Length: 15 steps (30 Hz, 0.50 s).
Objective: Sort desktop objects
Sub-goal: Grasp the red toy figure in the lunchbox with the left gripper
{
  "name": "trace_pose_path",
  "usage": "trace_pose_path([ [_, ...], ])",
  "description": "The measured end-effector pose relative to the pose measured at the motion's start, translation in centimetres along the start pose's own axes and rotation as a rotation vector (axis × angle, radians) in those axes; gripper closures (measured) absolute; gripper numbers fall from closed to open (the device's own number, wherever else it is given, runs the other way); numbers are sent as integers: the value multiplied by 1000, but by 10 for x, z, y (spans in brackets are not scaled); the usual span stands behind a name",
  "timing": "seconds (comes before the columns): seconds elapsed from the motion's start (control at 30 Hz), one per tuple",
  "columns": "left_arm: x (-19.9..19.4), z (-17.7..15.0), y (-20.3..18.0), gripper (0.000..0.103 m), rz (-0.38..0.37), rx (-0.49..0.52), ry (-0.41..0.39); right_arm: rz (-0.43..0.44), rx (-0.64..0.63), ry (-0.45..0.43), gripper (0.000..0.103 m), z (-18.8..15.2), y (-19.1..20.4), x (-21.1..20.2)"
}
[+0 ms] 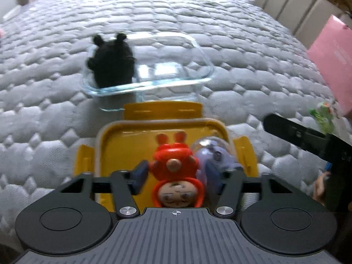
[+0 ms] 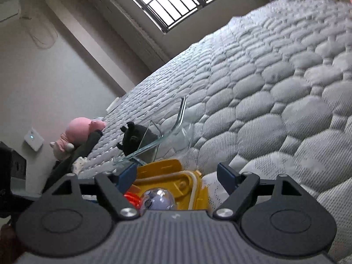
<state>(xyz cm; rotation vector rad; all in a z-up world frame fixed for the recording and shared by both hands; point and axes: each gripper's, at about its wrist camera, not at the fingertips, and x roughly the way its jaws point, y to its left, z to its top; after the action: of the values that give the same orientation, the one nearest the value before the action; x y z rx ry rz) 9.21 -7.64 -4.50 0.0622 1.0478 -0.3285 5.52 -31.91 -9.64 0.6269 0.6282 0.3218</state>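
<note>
A yellow container lid (image 1: 132, 145) lies upside down on the quilted mattress. On it are a red doll figure (image 1: 176, 165) and a clear purple capsule toy (image 1: 211, 154). My left gripper (image 1: 176, 172) has its blue pads around both: the left pad presses the doll, and the right pad sits against the capsule. Beyond the lid stands a clear glass dish (image 1: 176, 81) with a black plush toy (image 1: 112, 63) inside. My right gripper (image 2: 177, 172) hovers open over the lid's (image 2: 187, 189) edge with the capsule (image 2: 158, 200) below it and nothing between its fingers.
A pink box (image 1: 332, 66) and a small green toy (image 1: 323, 114) lie at the right, behind the right gripper's black body (image 1: 297, 134). A pink plush pig (image 2: 81, 127) sits at the mattress's far edge by the wall. Padded headboard panels (image 1: 286, 2) rise at the back right.
</note>
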Motion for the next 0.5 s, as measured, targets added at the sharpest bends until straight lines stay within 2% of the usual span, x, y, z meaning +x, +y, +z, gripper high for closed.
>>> trace_pose_path([
  [0.13, -3, 1, 3, 49, -9, -9, 2, 6, 33, 13, 20, -3, -5, 3],
  [0.33, -18, 8, -5, 49, 10, 27, -52, 9, 54, 8, 17, -6, -9, 5],
  [0.5, -29, 24, -2, 49, -8, 3, -72, 23, 87, -2, 16, -9, -16, 3],
])
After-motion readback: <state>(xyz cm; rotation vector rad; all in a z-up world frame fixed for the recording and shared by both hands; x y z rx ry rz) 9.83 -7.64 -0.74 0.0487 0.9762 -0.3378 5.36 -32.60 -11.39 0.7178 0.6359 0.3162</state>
